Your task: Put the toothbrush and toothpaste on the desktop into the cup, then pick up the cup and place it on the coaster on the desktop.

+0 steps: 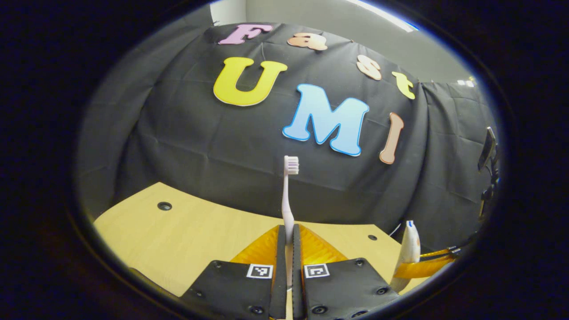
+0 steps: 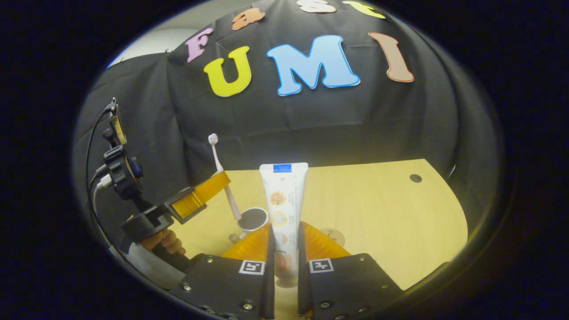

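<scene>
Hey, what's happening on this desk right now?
A person is holding a tool in each hand. The left tool is clamped on a toothbrush, held upright with its bristles on top. The right tool grips a toothpaste tube, also upright. In the right gripper view, the toothbrush's lower end sits near the cup on the wooden desktop. Neither item is in the cup yet.

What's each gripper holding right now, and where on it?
The left gripper clamps the toothbrush low on its handle, bristles up. The right gripper clamps the toothpaste at its lower half, near the cap.
</scene>
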